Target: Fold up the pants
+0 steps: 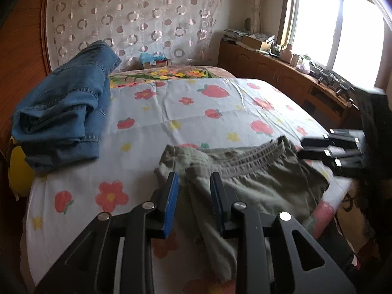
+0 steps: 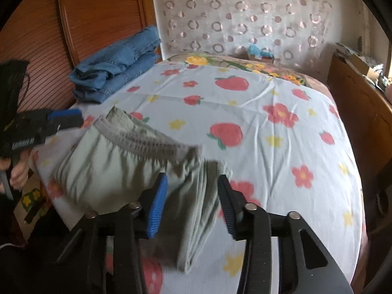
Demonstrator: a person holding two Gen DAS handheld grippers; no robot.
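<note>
Olive-green pants (image 1: 257, 186) lie crumpled near the bed's front edge, their elastic waistband (image 1: 245, 156) facing the far side. My left gripper (image 1: 193, 176) hovers over the waistband's left end, jaws a little apart, cloth showing between the blue pads without being pressed. In the right wrist view it (image 2: 80, 120) sits just short of the waistband (image 2: 142, 139) corner. My right gripper (image 2: 192, 178) stands over the other end of the pants (image 2: 110, 166), jaws part open around a bunched fold, pad faces bare. In the left wrist view the right gripper (image 1: 301, 149) is blurred.
Blue jeans (image 1: 61, 112) are piled at the bed's far left by the wooden headboard (image 1: 22, 61). The strawberry-print sheet (image 1: 196, 112) stretches beyond the pants. A cluttered wooden sideboard (image 1: 269, 66) runs under the window on the right. A person's hand (image 2: 17, 171) holds the left gripper.
</note>
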